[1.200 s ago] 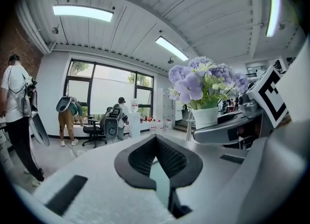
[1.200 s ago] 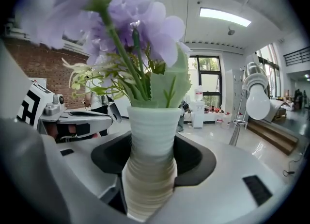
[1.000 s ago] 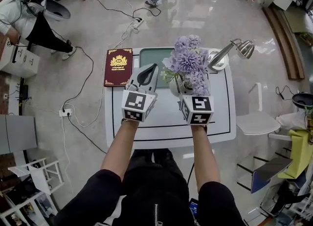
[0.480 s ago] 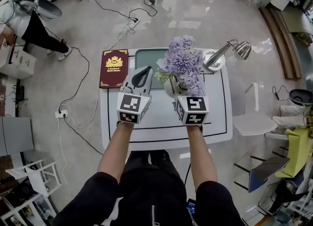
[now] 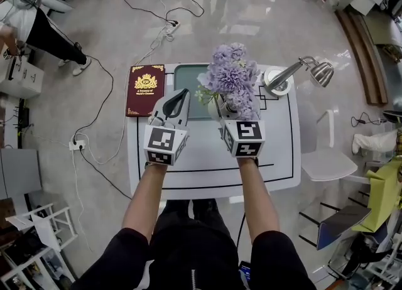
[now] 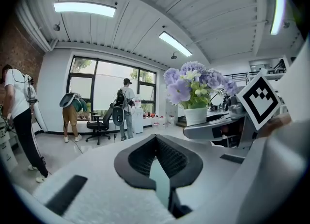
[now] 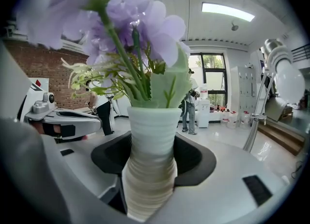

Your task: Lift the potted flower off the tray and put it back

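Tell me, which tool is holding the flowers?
The right tool, its jaws squeezing the white pot of purple flowers. The left tool is closed on nothing.

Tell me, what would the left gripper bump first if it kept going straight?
Likely nothing nearby: past the left gripper lies open floor. The green tray sits beneath it, though height is unclear.
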Demonstrator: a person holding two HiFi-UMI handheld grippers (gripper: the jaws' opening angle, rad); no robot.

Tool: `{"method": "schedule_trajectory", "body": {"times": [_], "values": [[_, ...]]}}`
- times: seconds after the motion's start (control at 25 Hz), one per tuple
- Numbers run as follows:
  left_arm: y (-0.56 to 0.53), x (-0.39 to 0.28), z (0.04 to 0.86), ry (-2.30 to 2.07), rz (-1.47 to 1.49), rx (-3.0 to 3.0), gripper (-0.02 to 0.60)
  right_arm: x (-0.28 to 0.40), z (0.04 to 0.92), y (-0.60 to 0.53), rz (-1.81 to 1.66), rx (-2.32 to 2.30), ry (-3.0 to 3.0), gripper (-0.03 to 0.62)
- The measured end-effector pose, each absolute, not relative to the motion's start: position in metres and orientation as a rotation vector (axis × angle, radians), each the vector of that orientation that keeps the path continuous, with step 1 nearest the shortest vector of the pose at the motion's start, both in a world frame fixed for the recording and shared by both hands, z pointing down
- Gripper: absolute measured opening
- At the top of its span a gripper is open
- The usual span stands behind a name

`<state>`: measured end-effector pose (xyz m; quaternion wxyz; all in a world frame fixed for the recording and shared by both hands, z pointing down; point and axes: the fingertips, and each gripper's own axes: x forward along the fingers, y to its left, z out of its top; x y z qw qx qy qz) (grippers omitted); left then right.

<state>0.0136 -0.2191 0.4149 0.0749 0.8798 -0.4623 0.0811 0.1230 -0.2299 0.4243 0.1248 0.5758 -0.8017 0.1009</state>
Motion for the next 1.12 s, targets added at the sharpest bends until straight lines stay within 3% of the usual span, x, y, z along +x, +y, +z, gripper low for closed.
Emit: {"method": "schedule_trajectory", "body": {"times": [1.12], "values": [[-0.281, -0.032, 0.479, -1.460, 0.286, 2.556, 0.005, 0.098, 0.517, -0.348, 0.213, 1.626, -2.388, 0.256]]}}
